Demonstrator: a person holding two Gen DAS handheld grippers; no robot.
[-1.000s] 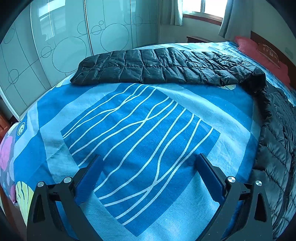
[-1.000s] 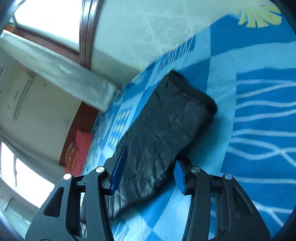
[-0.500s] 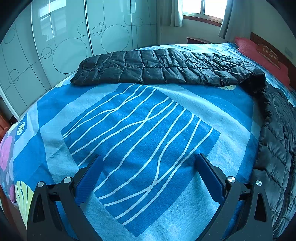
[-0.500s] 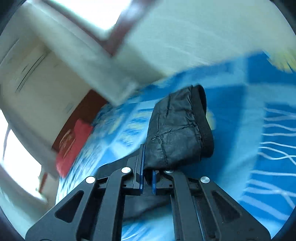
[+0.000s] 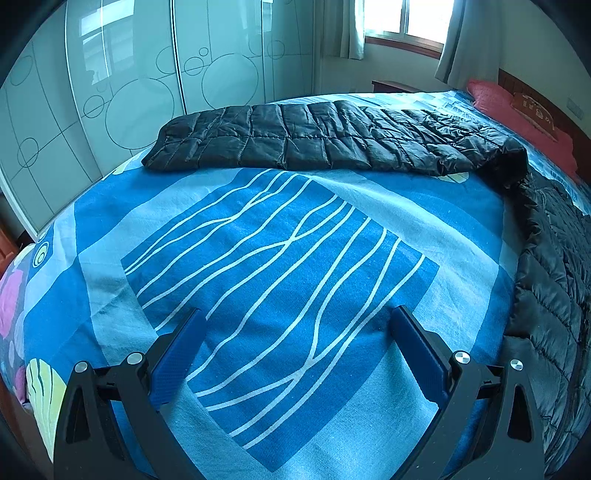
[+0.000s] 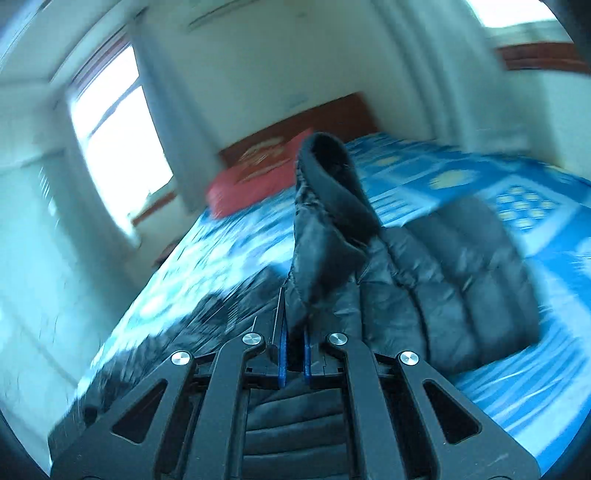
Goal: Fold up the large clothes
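Observation:
A black quilted down jacket lies on the blue patterned bed sheet (image 5: 280,251). In the left wrist view one sleeve (image 5: 314,136) stretches across the far side and the body (image 5: 554,280) runs down the right edge. My left gripper (image 5: 295,332) is open and empty just above the bare sheet. My right gripper (image 6: 293,350) is shut on the cuff end of the other sleeve (image 6: 325,221), which stands lifted above the jacket body (image 6: 461,280). The right wrist view is motion-blurred.
A red pillow (image 5: 517,110) and wooden headboard (image 6: 332,118) lie at the bed's head. Sliding wardrobe doors (image 5: 129,92) stand along the far side of the bed. Windows with curtains (image 5: 399,22) are beyond it.
My right gripper closed on the sleeve cuff, lifted it and swung round towards the headboard. My left gripper has stayed still and open.

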